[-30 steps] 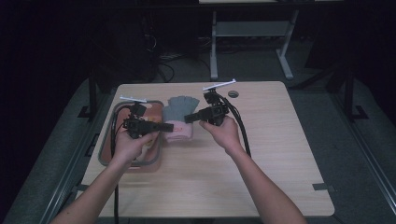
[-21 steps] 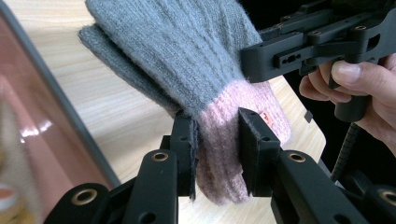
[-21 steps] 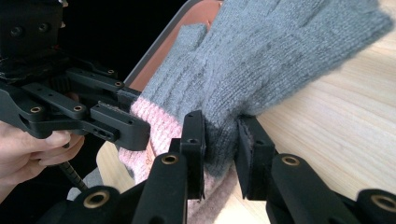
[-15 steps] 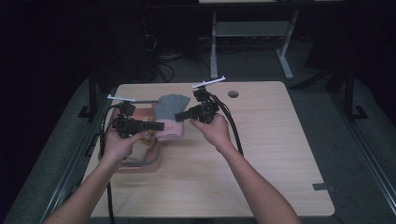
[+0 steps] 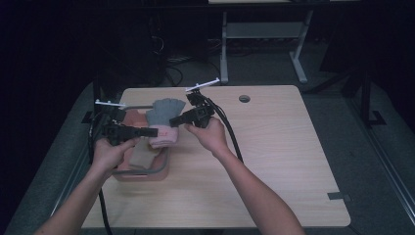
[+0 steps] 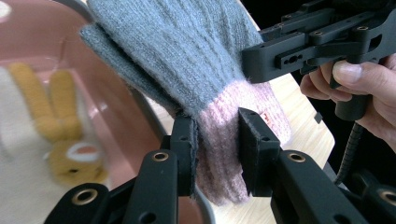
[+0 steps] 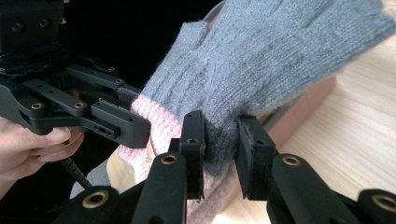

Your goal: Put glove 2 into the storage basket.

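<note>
A knitted glove, grey at the fingers with a pink cuff, hangs between both grippers over the right rim of a pink basket. My left gripper is shut on the pink cuff, its jaws squeezing the wool from both sides. My right gripper is shut on the grey part of the glove just above the cuff, and its black jaw tips also appear in the left gripper view. The left gripper appears opposite in the right gripper view.
The pink basket holds a cream cloth with a yellow rabbit figure. A round cable hole sits in the wooden table at the back. Black cables trail from both grippers. A metal desk frame stands beyond the table.
Both hands have shifted left with the glove, so that it now hangs over the basket's right edge. Both grips have stayed on the glove.
</note>
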Demonstrator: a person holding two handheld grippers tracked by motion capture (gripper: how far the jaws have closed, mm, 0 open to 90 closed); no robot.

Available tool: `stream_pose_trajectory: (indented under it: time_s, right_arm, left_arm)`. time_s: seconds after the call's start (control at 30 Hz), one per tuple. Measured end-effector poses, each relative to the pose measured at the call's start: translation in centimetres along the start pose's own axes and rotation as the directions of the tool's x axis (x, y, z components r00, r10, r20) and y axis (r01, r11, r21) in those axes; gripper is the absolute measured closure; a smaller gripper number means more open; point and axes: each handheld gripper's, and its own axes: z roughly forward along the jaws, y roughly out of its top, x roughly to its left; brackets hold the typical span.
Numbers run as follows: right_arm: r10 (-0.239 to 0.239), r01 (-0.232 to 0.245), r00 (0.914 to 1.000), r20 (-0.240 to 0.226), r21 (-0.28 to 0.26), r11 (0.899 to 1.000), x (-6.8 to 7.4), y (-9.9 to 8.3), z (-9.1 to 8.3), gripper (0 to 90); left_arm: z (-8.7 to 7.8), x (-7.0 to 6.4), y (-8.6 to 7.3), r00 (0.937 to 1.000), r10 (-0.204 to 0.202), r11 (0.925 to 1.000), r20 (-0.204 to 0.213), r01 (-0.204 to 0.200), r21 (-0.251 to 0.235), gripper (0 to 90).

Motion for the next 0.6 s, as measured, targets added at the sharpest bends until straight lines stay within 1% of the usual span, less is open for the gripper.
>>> stream_pose_trajectory:
  time_s: [0.03,0.07,0.1,0.13,0.17,0.2,0.23,0.3,0.37,0.4,0.43,0.53,0.6]
  right_arm:
    - [0.003,-0.003,1.0,-0.007,0.005,1.0,0.4,0.3,0.4,73.9]
    - [0.003,-0.003,1.0,-0.007,0.005,1.0,0.4,0.3,0.4,73.9]
    - [-0.001,0.001,0.9999,-0.016,0.008,1.0,0.5,0.4,1.0,73.8]
    - [-0.001,0.001,0.9999,-0.016,0.008,1.0,0.5,0.4,1.0,73.8]
    - [-0.003,0.004,0.9998,-0.022,0.014,1.0,0.7,0.4,1.5,73.6]
    - [0.003,-0.003,0.9997,-0.023,0.021,1.0,0.8,0.4,1.7,73.5]
    - [-0.001,0.001,0.9997,-0.026,0.022,1.0,0.8,0.4,2.0,73.4]
    - [0.001,-0.001,0.9996,-0.027,0.023,1.0,0.9,0.5,2.2,73.3]
    - [-0.001,0.002,0.9996,-0.029,0.034,0.999,1.1,0.5,2.9,73.4]
    - [-0.001,0.002,0.9996,-0.029,0.034,0.999,1.1,0.5,2.9,73.4]
    - [0.008,-0.007,0.9994,-0.033,0.04,0.999,1.1,0.6,3.3,73.4]
    - [0.011,-0.009,0.9991,-0.04,0.044,0.999,1.1,0.7,3.8,73.3]
    - [0.006,-0.004,0.999,-0.043,0.048,0.999,1.2,0.7,4.2,72.9]
  left_arm:
    - [-0.5,0.4,-0.2,1.0,0.0,1.0,-0.002,0.0,-0.008,69.7]
    - [-0.5,0.4,-0.2,1.0,0.0,1.0,-0.002,0.0,-0.008,69.8]
    - [-0.7,0.5,-0.3,1.0,-0.001,1.0,-0.005,0.001,-0.007,69.8]
    - [-0.9,0.7,-0.4,1.0,0.001,1.0,-0.007,-0.001,-0.006,69.8]
    - [-1.2,1.1,-0.6,0.9999,-0.007,0.9999,-0.012,0.006,-0.008,69.9]
    - [-1.2,1.1,-0.6,0.9999,-0.007,0.9999,-0.012,0.006,-0.008,70.0]
    - [-1.5,1.5,-0.8,0.9999,-0.007,1.0,-0.012,0.007,-0.004,70.0]
    - [-1.6,1.6,-0.9,0.9999,-0.006,1.0,-0.014,0.006,-0.001,70.1]
    - [-1.8,1.8,-1.1,0.9996,-0.016,0.9999,-0.024,0.016,0.003,70.1]
    - [-1.9,1.9,-1.2,0.9994,-0.018,0.9998,-0.03,0.018,0.002,70.1]
    - [-2.0,2.0,-1.2,0.9992,-0.021,0.9998,-0.033,0.021,0.0,70.2]
    - [-2.3,2.5,-1.5,0.9987,-0.036,0.9994,-0.037,0.036,-0.002,70.1]
    - [-2.5,2.8,-1.6,0.9985,-0.038,0.9993,-0.04,0.037,-0.005,70.2]
